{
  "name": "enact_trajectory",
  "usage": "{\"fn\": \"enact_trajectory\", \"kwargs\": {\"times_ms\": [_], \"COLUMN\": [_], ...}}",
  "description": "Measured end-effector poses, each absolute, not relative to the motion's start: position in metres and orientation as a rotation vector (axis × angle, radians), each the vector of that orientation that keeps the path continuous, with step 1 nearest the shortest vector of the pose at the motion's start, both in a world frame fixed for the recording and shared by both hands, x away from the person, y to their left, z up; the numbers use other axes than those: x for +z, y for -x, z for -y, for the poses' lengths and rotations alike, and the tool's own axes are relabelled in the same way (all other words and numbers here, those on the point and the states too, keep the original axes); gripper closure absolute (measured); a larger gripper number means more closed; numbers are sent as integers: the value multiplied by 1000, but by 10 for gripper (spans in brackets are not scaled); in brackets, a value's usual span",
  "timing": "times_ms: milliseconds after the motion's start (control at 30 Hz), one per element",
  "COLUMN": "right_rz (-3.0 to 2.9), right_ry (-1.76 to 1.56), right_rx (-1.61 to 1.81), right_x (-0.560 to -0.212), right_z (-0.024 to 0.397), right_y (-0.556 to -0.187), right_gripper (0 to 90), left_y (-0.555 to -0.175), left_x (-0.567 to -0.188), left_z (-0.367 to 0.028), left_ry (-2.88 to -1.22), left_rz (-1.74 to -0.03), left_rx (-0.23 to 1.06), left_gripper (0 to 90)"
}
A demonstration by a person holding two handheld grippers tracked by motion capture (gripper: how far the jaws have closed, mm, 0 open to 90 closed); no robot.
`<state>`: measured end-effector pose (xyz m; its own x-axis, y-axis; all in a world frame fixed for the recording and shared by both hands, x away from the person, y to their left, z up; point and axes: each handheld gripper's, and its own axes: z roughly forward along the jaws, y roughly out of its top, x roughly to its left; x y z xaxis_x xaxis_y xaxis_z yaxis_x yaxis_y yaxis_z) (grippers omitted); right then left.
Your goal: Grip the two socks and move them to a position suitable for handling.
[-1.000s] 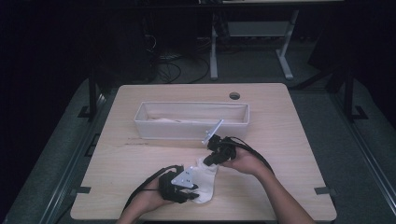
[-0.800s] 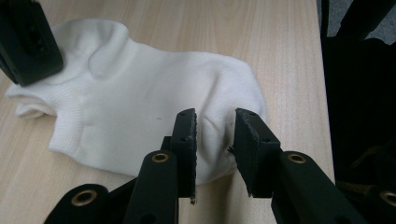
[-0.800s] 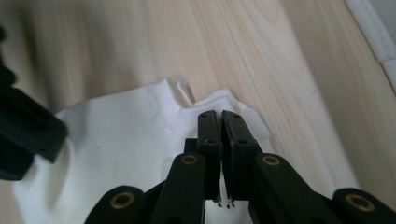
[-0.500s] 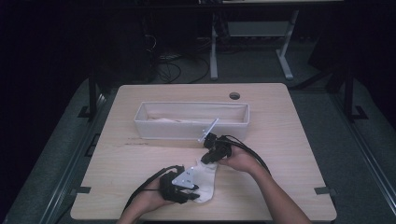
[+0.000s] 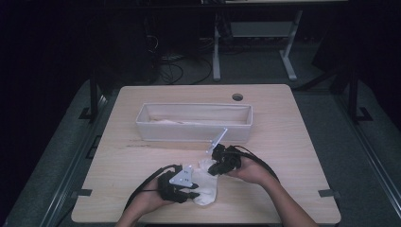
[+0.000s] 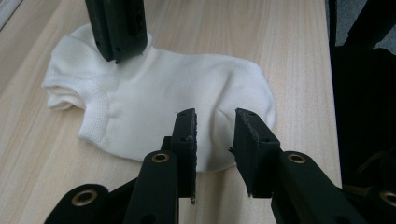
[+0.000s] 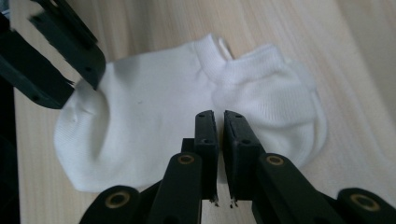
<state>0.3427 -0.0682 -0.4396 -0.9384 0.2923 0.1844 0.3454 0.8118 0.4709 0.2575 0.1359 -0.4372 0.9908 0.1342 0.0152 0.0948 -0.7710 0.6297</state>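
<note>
Near the front edge of the wooden table (image 5: 293,142), a little left of its middle, lies a white sock (image 5: 206,183), flat on the wood. The left gripper (image 5: 193,190) is held low at the sock's toe end; in the left gripper view its jaws stand apart with a clear gap between them, just over the rounded toe of the sock (image 6: 177,98), and they grip nothing. The right gripper (image 5: 213,169) is at the other end, by the cuff. In the right gripper view its jaws are almost together, only a thin slit between them, over the sock (image 7: 177,116); I cannot tell if they pinch any cloth. Farther back, across the middle of the table, stands a long white bin (image 5: 194,133), well apart from the sock. Near the far edge is a round hole (image 5: 237,97).
</note>
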Motion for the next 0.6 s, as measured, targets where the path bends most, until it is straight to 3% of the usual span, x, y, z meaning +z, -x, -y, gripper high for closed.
{"fn": "enact_trajectory", "kwargs": {"times_ms": [600], "right_rz": [2900], "right_ry": [472], "right_rx": [-876], "right_x": [-423], "right_z": [82], "right_y": [-326], "right_gripper": [789], "left_y": [-261], "left_x": [-433], "left_z": [-142], "left_ry": [-2439], "left_rz": [-172], "left_rx": [100], "left_gripper": [698]}}
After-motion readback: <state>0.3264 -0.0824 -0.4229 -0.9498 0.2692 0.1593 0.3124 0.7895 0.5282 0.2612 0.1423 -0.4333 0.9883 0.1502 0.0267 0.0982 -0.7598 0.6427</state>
